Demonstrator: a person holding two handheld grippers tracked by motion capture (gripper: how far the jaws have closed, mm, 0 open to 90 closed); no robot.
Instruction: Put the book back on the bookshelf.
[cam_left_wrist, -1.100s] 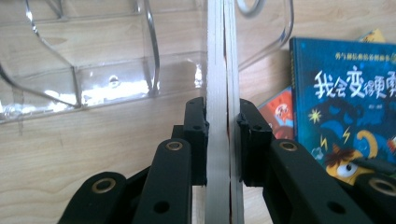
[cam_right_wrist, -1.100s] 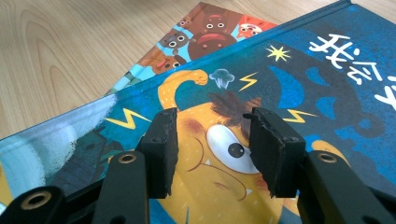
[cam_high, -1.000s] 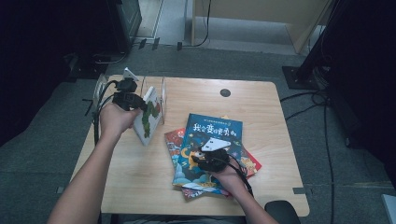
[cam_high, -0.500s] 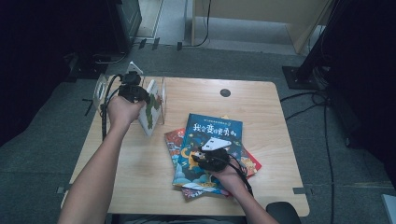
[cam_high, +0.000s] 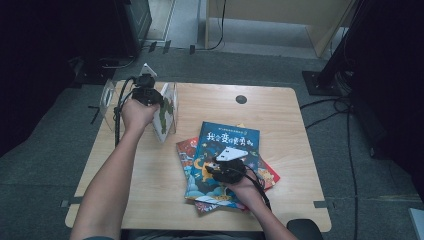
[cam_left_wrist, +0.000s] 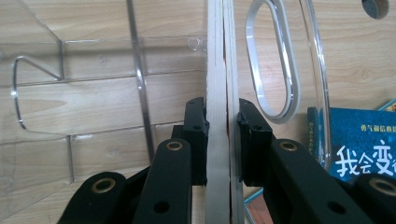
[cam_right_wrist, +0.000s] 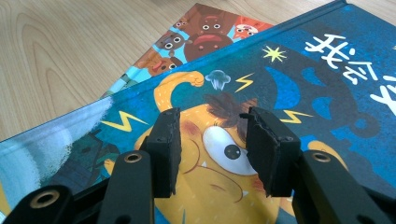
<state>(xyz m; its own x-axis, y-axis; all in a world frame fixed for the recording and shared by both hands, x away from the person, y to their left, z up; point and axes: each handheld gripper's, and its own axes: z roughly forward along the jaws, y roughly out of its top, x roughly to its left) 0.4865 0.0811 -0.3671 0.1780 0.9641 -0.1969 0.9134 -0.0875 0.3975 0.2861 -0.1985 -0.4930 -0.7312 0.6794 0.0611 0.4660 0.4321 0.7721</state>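
Left tongs (cam_left_wrist: 223, 119) carried gripped book (cam_left_wrist: 219, 93) toward clear rack (cam_high: 107, 97); right tongs (cam_right_wrist: 212, 140) open; wooden table (cam_high: 280, 115), grey floor (cam_high: 45, 150).

Light wooden table (cam_high: 280, 115) at centre, grey carpet floor (cam_high: 45, 150) around, black cables (cam_high: 345, 112) at right.

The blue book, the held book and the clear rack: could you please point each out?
blue book (cam_high: 235, 142): high view, upper cover.
held book (cam_left_wrist: 218, 70): left gripper view, page edge above the claw.
clear rack (cam_left_wrist: 275, 60): left gripper view, divider's oval cutout rim.
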